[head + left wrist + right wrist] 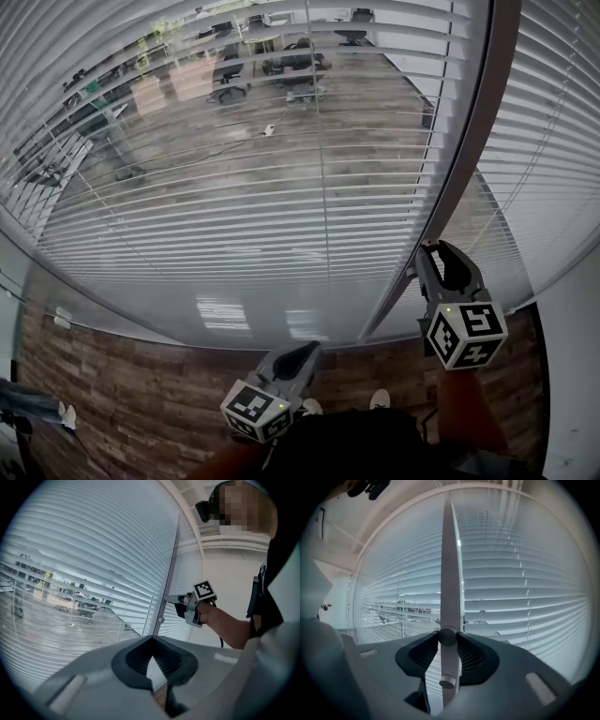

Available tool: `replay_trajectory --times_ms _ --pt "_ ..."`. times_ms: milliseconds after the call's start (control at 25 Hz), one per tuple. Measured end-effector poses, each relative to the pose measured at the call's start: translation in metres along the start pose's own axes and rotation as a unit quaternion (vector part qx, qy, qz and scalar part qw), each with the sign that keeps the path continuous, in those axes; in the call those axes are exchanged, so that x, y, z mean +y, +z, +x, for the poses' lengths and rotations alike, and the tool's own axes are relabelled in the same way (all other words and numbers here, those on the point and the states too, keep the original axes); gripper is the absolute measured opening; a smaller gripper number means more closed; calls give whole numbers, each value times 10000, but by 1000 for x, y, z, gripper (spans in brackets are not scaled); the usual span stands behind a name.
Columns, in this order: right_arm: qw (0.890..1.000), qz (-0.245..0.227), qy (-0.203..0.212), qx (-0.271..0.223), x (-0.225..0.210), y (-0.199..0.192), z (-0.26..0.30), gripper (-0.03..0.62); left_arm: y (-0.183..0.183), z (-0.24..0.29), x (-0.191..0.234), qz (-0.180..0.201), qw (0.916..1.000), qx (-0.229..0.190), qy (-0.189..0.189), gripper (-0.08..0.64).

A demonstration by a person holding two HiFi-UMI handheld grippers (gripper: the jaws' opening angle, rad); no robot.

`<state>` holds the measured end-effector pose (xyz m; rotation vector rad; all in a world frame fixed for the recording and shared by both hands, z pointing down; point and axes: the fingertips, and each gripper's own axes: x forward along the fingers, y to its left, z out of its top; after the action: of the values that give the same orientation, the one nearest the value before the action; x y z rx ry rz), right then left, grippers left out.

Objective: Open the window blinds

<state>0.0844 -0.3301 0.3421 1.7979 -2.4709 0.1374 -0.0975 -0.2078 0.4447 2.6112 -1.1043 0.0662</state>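
- Blinds (234, 187) are hanging fully lowered across the glass in front of us and filling most of the head view. Their slats are lying flat enough that desks and chairs (281, 66) beyond are showing through the gaps.
- To the right of the dark frame post (469, 159), a second panel of slats (553, 141) is hanging. It is looking whiter and is letting less show through.
- We are holding the right gripper (439, 247) up at that post, roughly level, with its jaws pointing toward the window.
- In the right gripper view, the jaws of the right gripper (446, 637) are standing partly apart and pinching the tilt wand (449, 597). The tips are pressing on it from both sides.
- The wand is running upright between the jaws, and its rounded lower end is showing just below the tips.
- We are keeping the left gripper (309, 347) lower and closer to our body. It is above the wooden floor (141, 394) and well apart from the slats.
- In its own view, the jaw tips of the left gripper (151, 638) are meeting, and it is gripping nothing.
- The left gripper view is also showing the right gripper (169, 597) reaching the post, with our forearm (225, 625) stretching out behind it.
- Our pale shoes (380, 398) are showing on the floor close to the foot of the window.
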Motion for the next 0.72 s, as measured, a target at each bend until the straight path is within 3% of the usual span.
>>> replay_trajectory --times_ms 160,320,720 --pt "9981 -604 -102 98 4 1 -3 153 0 -3 -1 11 10000 -7 -16 2" --pt "9895 -1410 -263 199 0 1 2 152 1 5 0 17 10000 -18 -34 1" --pt "9483 -3053 -701 506 5 1 2 149 3 6 -1 17 10000 -32 -46 2"
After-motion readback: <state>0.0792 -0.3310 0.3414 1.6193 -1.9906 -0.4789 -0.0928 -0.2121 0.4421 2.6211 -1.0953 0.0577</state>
